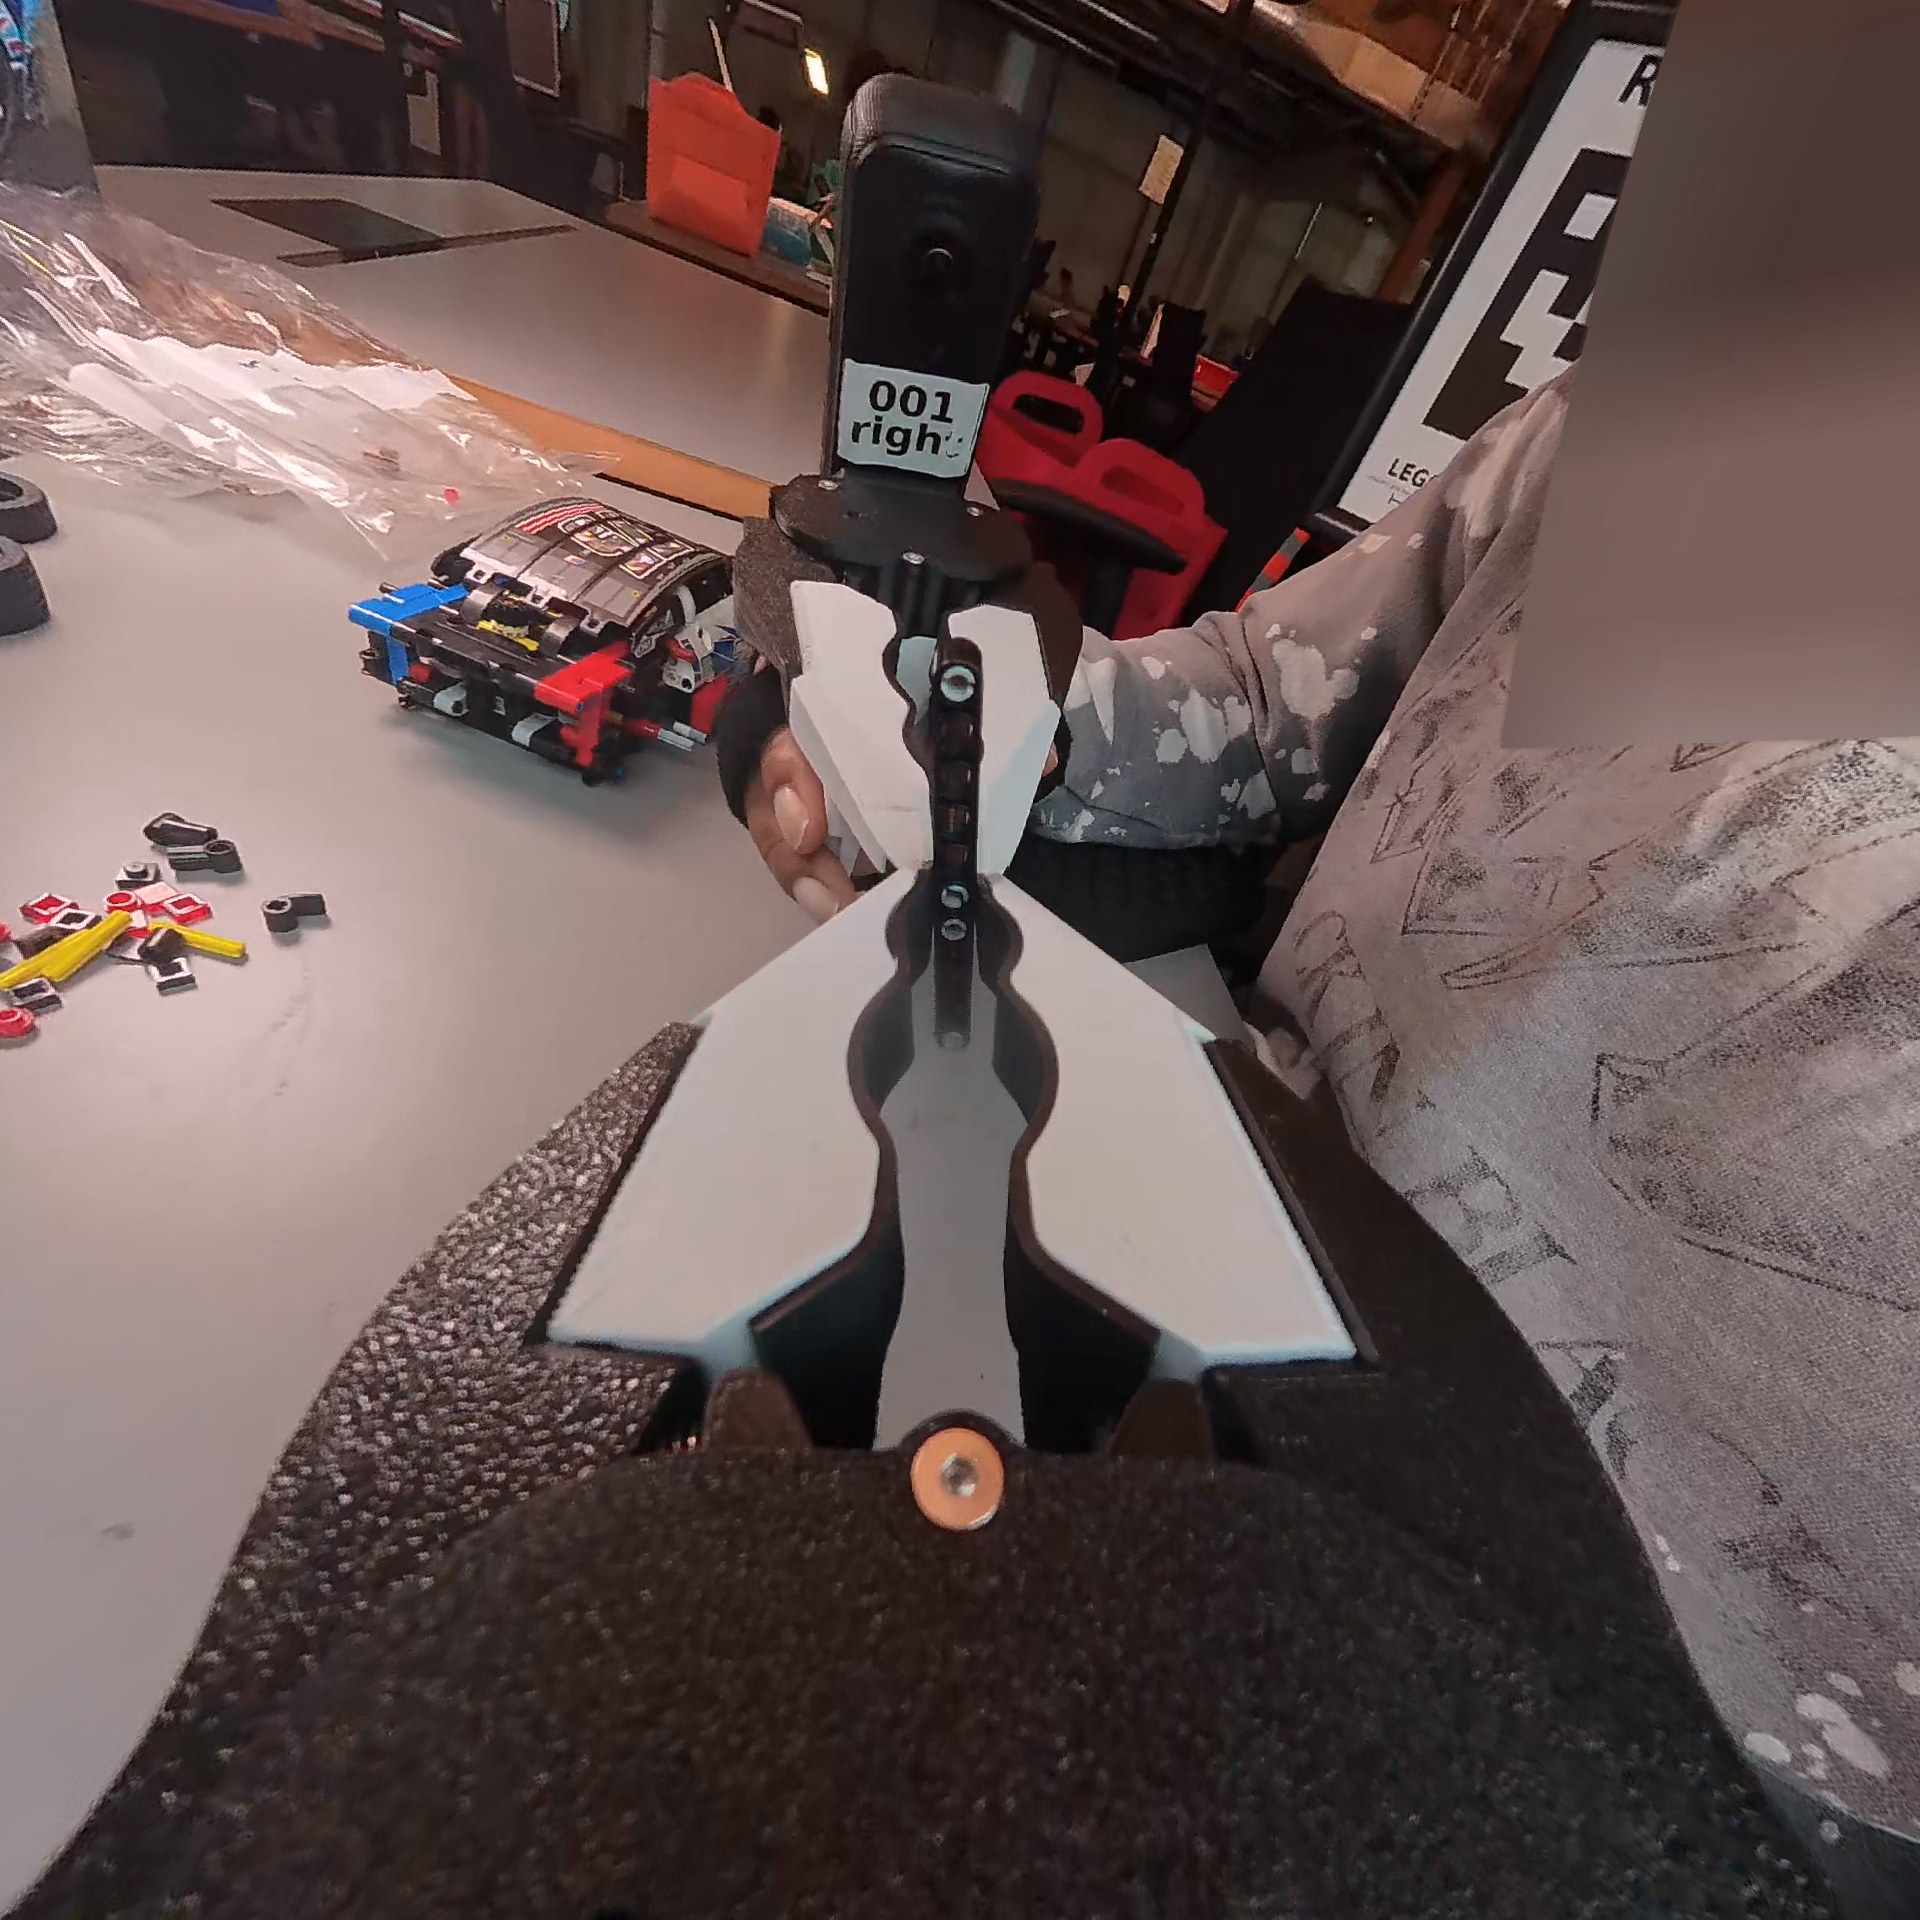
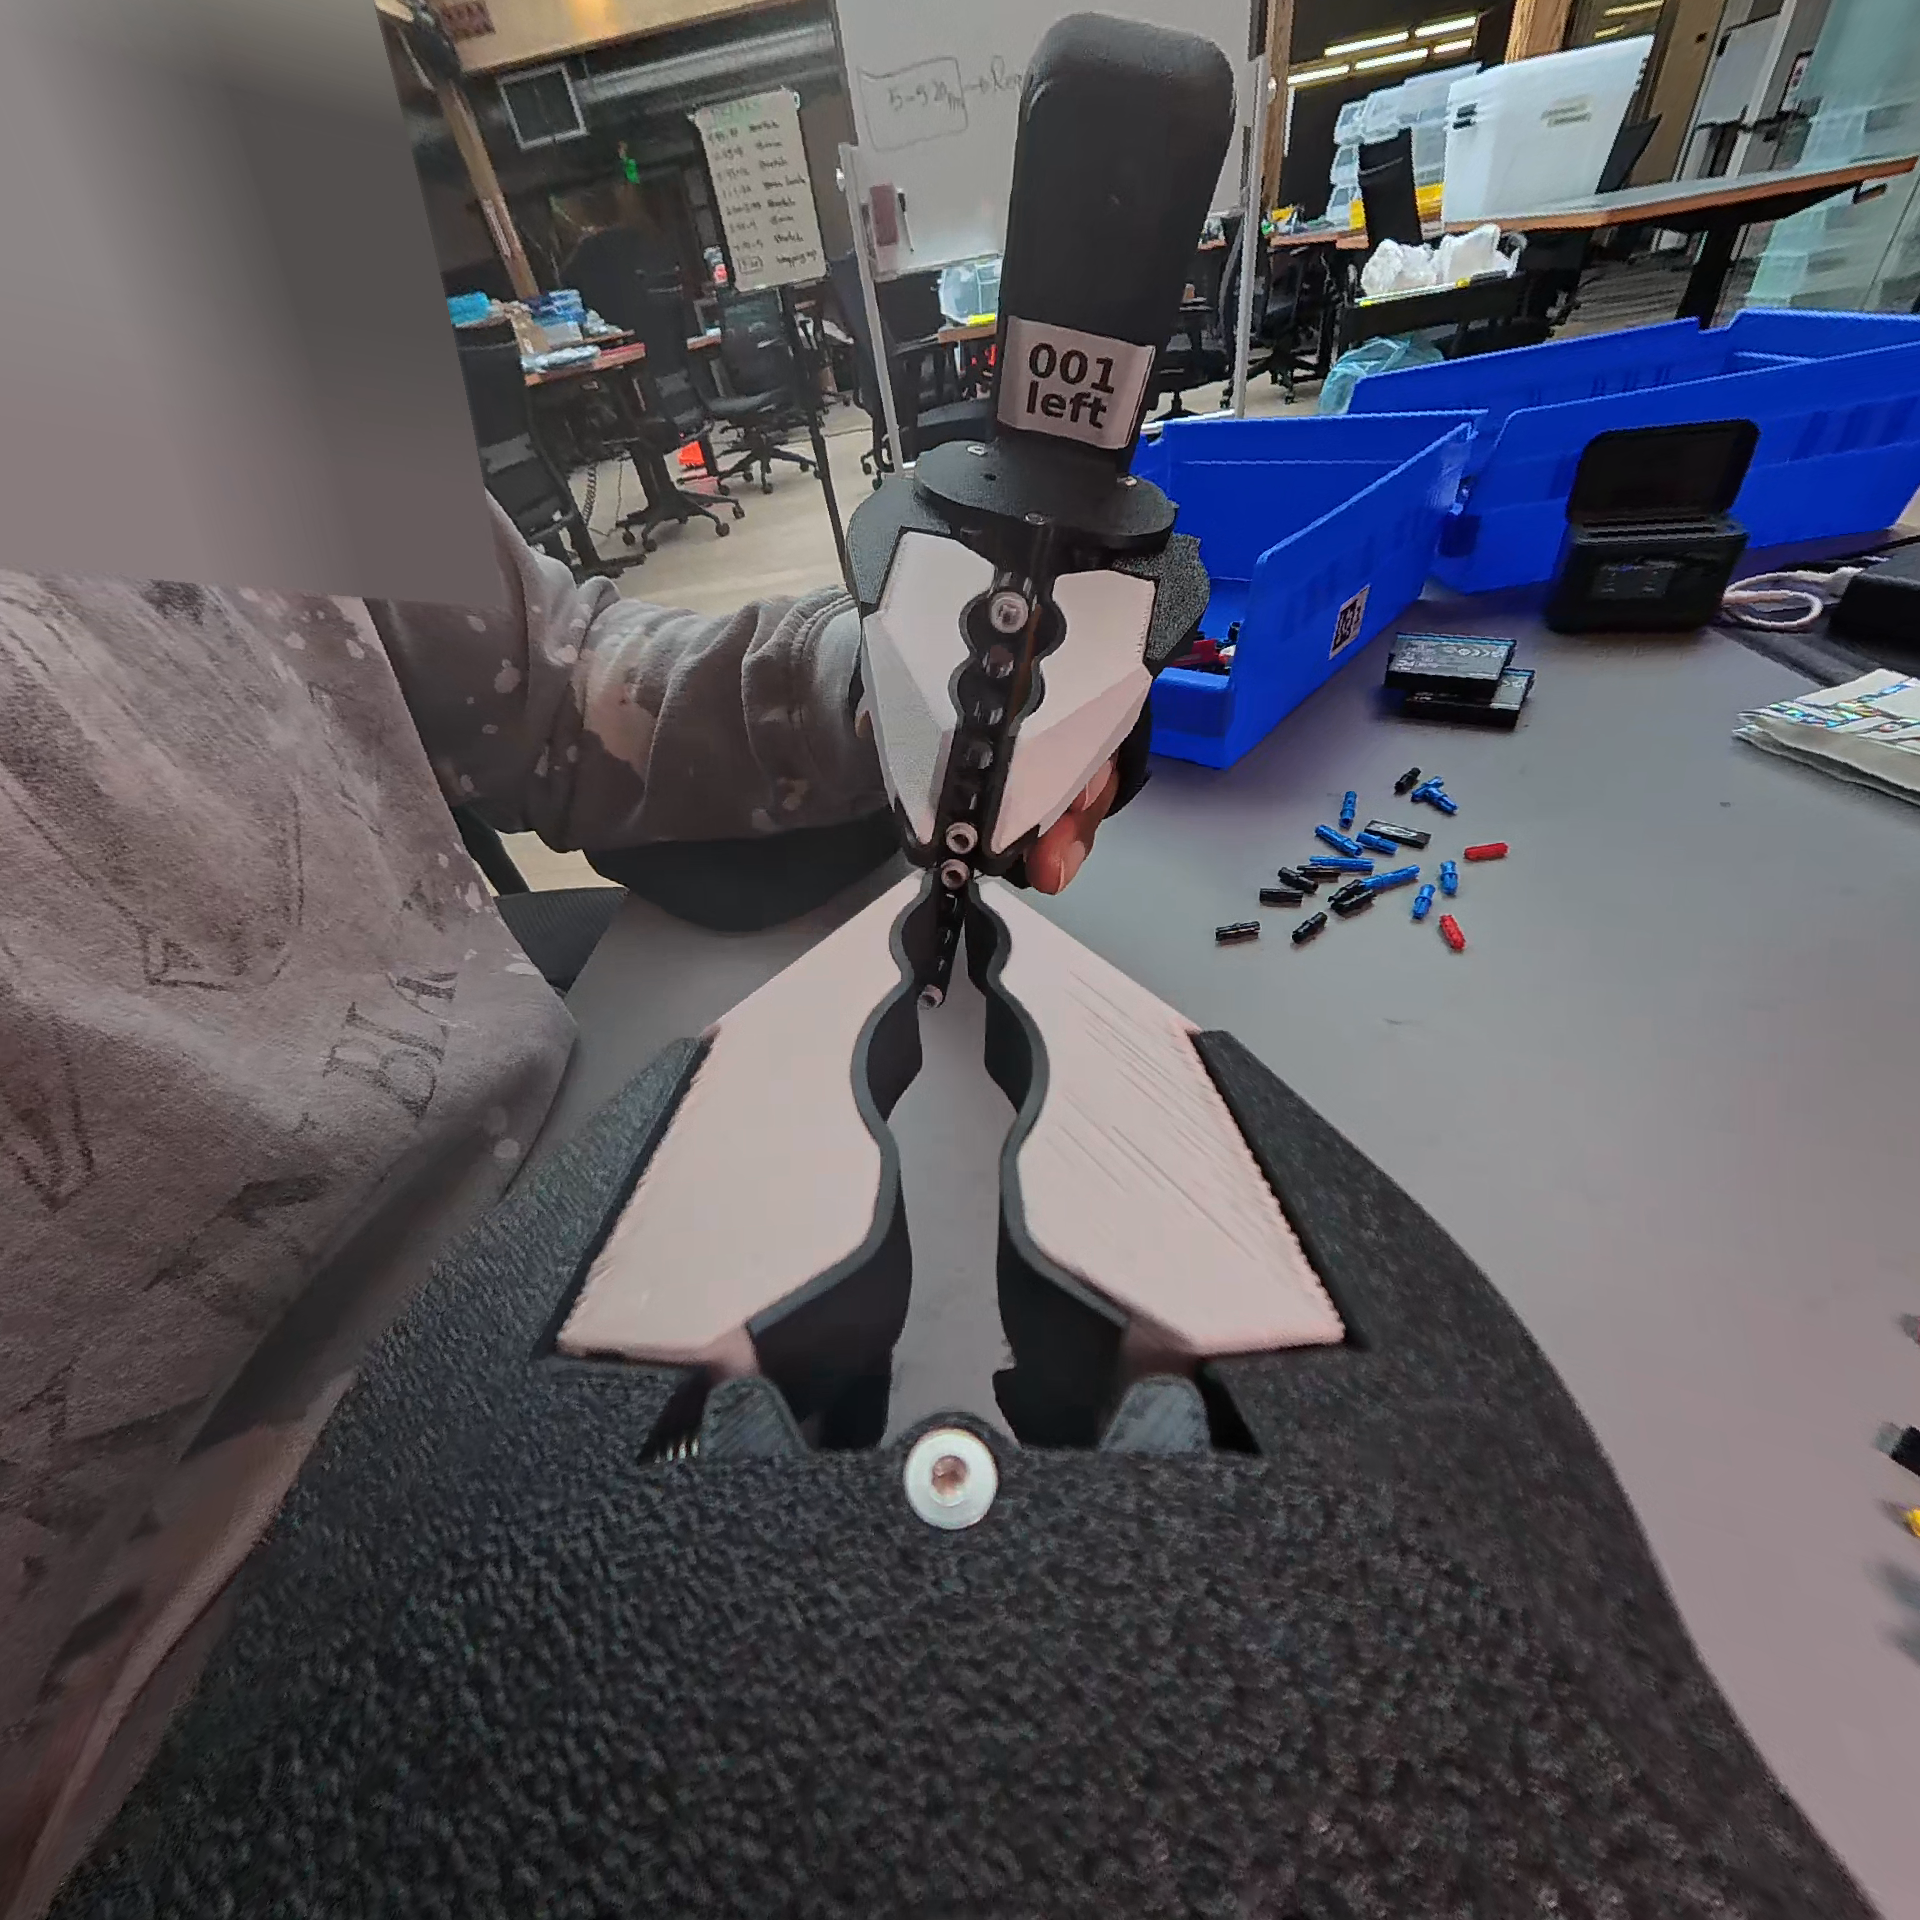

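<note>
The black beam (image 1: 954,831) is half buried between both sets of fingers, two tyres (image 1: 21,551) are cut off at the left edge, and the tiny scattered pins (image 2: 1361,873) blur together.

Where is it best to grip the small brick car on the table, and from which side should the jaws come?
Probably from above, across its two long flanks near the middle. The brick car sits flat on the table; its sides look straight, while its roof is curved and its blue end has protruding parts.
</note>
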`<state>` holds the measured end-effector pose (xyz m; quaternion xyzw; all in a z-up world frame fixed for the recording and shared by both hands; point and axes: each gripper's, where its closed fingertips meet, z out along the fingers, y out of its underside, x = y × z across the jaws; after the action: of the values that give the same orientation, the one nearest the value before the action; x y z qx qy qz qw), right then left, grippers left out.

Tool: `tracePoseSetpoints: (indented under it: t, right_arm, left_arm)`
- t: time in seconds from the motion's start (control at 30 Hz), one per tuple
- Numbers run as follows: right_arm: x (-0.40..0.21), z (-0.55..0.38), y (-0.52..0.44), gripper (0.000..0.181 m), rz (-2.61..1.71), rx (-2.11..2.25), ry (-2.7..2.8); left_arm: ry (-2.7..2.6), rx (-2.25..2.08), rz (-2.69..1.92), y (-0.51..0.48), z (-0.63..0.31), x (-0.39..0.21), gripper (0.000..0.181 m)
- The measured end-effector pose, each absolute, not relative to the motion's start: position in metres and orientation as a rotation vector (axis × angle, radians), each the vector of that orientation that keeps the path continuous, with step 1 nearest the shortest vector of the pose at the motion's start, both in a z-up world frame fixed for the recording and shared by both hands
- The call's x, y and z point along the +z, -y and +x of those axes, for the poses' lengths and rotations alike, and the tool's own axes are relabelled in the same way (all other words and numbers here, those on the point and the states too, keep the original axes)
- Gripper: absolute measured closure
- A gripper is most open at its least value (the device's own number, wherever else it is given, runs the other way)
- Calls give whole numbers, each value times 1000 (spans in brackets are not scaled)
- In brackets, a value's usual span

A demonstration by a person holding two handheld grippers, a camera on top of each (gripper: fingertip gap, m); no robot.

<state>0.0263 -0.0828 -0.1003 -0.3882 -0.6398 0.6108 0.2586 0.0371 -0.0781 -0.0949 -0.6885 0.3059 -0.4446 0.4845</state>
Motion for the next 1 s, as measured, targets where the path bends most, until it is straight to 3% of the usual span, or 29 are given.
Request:
tracePoseSetpoints:
  t: [0.43,0.5,0.63,0.7,0.9,1.0]
  right_arm:
    - [-88,22,65,181,-1109,1725,1563]
    - [-79,25,60,166,-1104,1767,1524]
    - [-73,23,67,159,-1086,1789,1496]
    - [-74,22,69,174,-1077,1785,1499]
    - [-74,24,62,175,-1170,1875,1479]
    - [-74,24,59,175,-1235,1968,1447]
  left_arm:
    - [-684,-1115,-1661,75,30,-93,176]
    - [-674,-1123,-1653,74,30,-92,176]
    - [-682,-1144,-1664,75,36,-97,176]
    - [-681,-1153,-1672,74,39,-100,176]
    - [-668,-1146,-1690,72,37,-103,164]
    - [-680,-1151,-1703,73,39,-106,172]
